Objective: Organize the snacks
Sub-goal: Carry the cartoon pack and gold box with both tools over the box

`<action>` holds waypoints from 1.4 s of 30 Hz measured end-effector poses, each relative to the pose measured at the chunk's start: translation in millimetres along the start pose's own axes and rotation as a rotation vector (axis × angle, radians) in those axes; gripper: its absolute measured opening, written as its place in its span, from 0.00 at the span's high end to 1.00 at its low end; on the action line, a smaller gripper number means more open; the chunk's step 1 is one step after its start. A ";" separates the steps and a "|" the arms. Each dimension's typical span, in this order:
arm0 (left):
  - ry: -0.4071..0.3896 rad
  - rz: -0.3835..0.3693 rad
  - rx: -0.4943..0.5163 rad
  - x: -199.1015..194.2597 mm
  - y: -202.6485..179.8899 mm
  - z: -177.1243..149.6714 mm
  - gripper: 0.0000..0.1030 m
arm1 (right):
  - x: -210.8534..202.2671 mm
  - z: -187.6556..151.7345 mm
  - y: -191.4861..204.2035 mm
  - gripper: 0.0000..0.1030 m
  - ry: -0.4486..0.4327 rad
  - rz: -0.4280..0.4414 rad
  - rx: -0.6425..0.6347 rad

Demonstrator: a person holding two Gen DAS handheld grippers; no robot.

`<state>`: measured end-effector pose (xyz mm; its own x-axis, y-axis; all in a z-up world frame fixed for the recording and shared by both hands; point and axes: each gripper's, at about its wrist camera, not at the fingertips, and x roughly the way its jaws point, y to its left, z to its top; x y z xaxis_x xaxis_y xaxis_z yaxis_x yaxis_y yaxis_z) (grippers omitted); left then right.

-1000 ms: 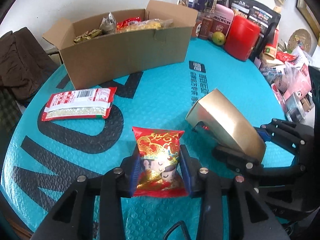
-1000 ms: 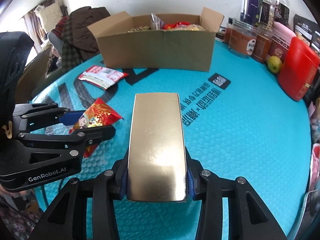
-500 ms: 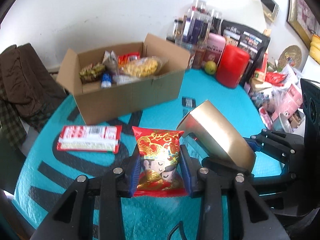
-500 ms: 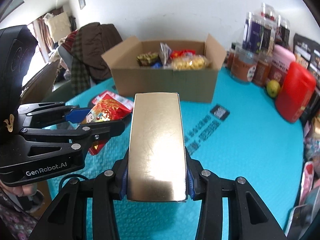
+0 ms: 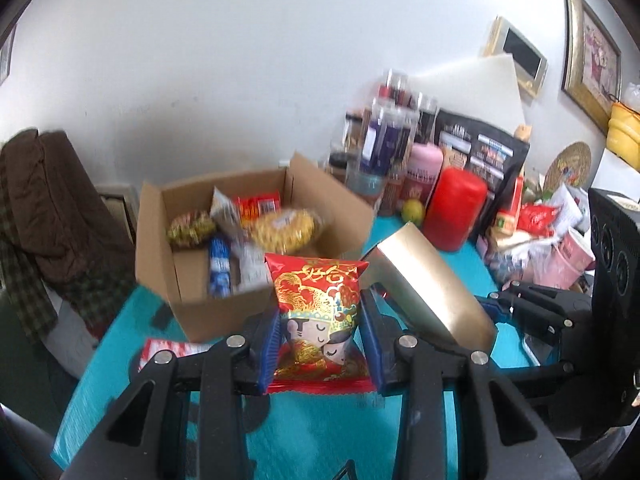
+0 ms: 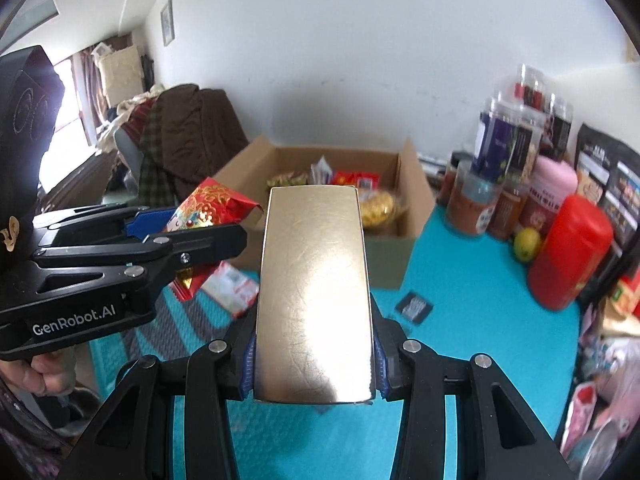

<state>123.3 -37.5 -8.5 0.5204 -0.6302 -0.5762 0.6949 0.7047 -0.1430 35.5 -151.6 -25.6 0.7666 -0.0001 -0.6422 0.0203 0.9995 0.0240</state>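
**Snacks held in both tongs above the turquoise tabletop**

Snacks are split between the two tongs and an open brown cardboard box (image 5: pixel 256 280). The left tongs (image 5: pixel 319 340) are clamped on a glossy red foil snack packet printed with gold patterns and a cartoon face (image 5: pixel 320 312), their blue pads pressing its two side edges; the packet stands upright, clear of the turquoise bubble-textured tabletop (image 5: pixel 328 432). From the right wrist view the same packet (image 6: pixel 212 204) shows to the left, pinched in the left tongs (image 6: pixel 192 232), which sit in front of the box's near left corner.

The right tongs (image 6: pixel 314 364) are clamped on a shiny gold rectangular box (image 6: pixel 314 292), gripped at its two long sides near the lower end, its far end pointing toward the cardboard box (image 6: pixel 384 256). In the left wrist view the gold box (image 5: pixel 432 292) sits tilted just to the right of the red packet.

Inside the cardboard box lie a yellow snack bag (image 5: pixel 286 228), a green-and-gold packet (image 5: pixel 190 230), a red packet (image 5: pixel 258 206) and a blue-and-white wrapper (image 5: pixel 220 266). A flat red-and-white packet (image 6: pixel 232 286) lies on the tabletop in front of the box. Beyond, to the right, stand a red cylindrical canister (image 6: pixel 570 250), a yellow-green fruit (image 6: pixel 527 243), a pink jar (image 6: pixel 554 184) and several clear jars (image 6: pixel 500 152).
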 end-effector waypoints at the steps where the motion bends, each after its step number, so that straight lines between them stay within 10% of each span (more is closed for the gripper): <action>1: -0.012 0.001 0.002 -0.6 0.4 4.5 0.66 | -0.3 4.2 -0.9 0.58 -0.008 0.000 -0.003; 24: -0.151 0.037 0.002 59.2 44.0 107.0 0.66 | 60.7 119.8 -38.6 0.58 -0.148 -0.025 -0.074; 42: -0.039 0.144 -0.018 157.1 89.8 128.9 0.66 | 156.8 149.5 -69.8 0.58 -0.061 0.051 0.006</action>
<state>331.4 -115.3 -8.1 0.6334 -0.5340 -0.5601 0.6030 0.7942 -0.0753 250.3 -226.1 -13.4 0.8044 0.0490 -0.5921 -0.0164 0.9980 0.0603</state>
